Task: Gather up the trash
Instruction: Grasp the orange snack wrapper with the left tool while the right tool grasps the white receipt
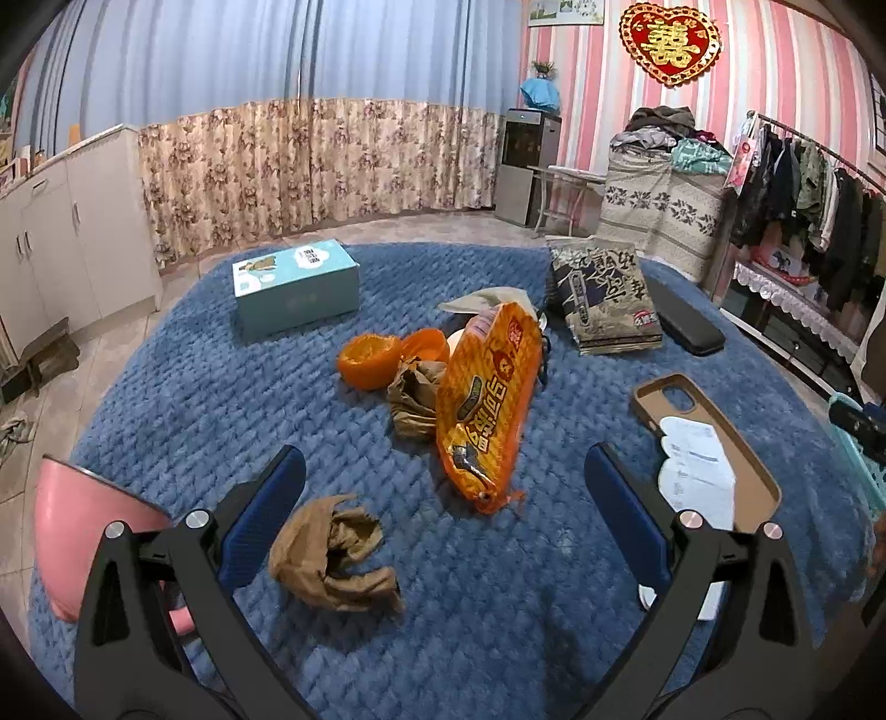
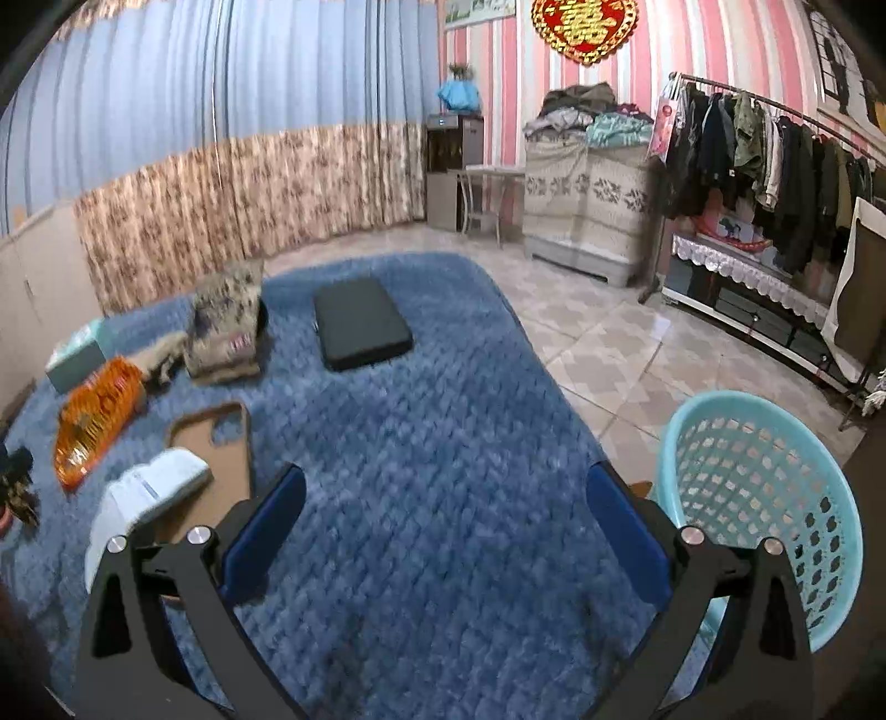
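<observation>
Blue blanket (image 2: pixel 443 443), teal basket (image 2: pixel 830 498) beside it, inside unclear

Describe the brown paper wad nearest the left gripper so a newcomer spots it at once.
Start at the blue blanket and find the orange snack bag in its middle. The wad lies alone, nearer the camera, by the left gripper's left finger. The other brown wad touches the bag.

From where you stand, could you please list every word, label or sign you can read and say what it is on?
"囍": gold character on the red heart wall hanging.
Orange snack bag: large print, upside down, not legible.
Teal box: lid print too small.
Folded patterned packet: bold characters, unreadable.
White paper slips in the phone case: too small.
</observation>
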Demonstrator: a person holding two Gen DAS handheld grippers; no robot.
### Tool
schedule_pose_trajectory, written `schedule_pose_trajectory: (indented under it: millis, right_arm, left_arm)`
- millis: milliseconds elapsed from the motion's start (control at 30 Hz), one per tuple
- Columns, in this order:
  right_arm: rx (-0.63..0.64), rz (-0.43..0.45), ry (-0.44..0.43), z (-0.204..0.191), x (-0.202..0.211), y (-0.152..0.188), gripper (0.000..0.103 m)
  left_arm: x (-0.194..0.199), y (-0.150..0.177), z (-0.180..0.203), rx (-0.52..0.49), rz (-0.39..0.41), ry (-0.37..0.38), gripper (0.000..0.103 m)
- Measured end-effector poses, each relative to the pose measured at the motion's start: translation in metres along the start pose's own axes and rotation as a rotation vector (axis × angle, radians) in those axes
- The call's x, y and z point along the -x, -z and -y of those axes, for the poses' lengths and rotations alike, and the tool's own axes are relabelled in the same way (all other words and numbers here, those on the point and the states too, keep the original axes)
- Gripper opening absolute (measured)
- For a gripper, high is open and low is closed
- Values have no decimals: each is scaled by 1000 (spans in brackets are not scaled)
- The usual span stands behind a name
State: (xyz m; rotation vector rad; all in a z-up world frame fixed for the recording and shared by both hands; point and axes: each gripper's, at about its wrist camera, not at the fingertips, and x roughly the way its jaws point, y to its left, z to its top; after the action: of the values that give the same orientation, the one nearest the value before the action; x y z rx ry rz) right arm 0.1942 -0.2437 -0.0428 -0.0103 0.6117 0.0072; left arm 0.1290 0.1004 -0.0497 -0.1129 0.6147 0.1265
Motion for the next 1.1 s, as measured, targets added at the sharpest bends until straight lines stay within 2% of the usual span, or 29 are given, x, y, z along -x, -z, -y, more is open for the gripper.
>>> schedule_pose_trajectory:
  millis: [67,167,333,367,433,500,700,900,1100]
  right_arm:
    - [4,-16,7,-2,-3,1,99]
    - [0,-26,-5,-4,-3,1,99]
    - [18,-23,-28,-16,-1,2,99]
    - [29,-23,-31,-21,0,2,99]
    - [38,-20,-36,-27,1,1,99]
    - [37,-22,-61,-34,4,1,99]
    - [76,-55,-110,-66,10,10,99]
    - [114,-73,-140,-109,13,20,99]
    - [136,-96,-145,-156,14,25,99]
  left_arm:
    - [-8,-2,2,-7,-14,15,94]
    - [-30,-4,4,-19,-58,35,80]
    - [-61,-5,1,9,-169,82,47]
    - [-63,-5,2,6,-173,90,42]
    - [-63,-5,5,-13,-172,105,20]
    - [-57,-4,8,-37,-154,101,12]
    - [-22,-3,-1,-93,-94,60,10]
    - [23,-2,-33,-73,-34,38,10]
    - [44,5,-57,-38,-14,25,10]
